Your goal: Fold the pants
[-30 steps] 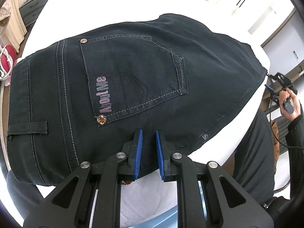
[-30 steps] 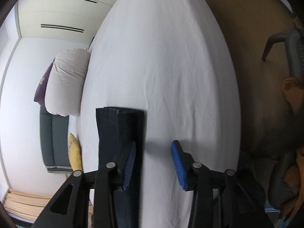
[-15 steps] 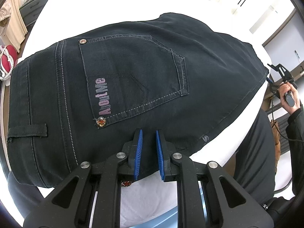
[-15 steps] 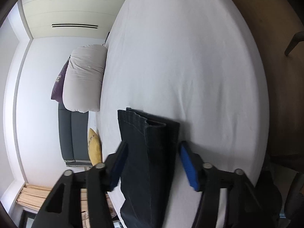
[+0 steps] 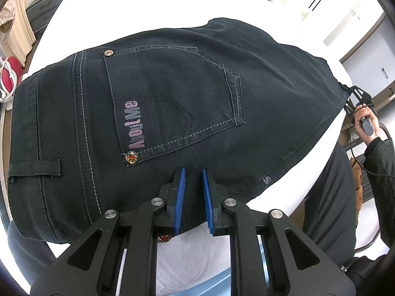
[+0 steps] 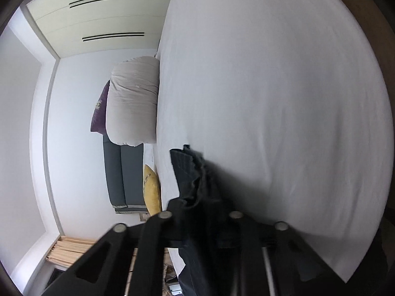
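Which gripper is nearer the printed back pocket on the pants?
Left. The left gripper sits just below the back pocket, clamped on the pants. The right gripper is closing on the far hem.

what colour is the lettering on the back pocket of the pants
Pinkish purple lettering on the black pants, clearest in the left wrist view.

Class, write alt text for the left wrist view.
Dark pants lie flat on a white bed, back pocket up. The left hand-held gripper pinches their near edge between blue pads.
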`<action>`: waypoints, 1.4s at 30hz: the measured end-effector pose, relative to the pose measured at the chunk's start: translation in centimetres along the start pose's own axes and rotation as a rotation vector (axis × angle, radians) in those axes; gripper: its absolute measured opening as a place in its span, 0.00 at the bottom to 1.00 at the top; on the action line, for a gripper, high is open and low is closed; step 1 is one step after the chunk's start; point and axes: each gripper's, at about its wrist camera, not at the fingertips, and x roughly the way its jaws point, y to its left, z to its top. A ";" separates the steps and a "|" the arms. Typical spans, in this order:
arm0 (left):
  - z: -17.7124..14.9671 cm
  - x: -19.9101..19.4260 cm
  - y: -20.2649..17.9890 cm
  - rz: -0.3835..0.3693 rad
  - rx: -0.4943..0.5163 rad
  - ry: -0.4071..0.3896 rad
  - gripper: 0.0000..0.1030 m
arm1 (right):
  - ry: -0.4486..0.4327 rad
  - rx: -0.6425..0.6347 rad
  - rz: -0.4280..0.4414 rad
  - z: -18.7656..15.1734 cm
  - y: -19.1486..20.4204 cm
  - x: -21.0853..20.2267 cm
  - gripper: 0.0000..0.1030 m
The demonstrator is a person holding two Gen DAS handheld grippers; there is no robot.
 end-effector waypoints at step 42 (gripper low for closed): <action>14.3 6.2 -4.4 -0.624 -0.393 0.004 0.94 | 0.226 -1.807 -0.450 -41.4 12.9 5.9 0.11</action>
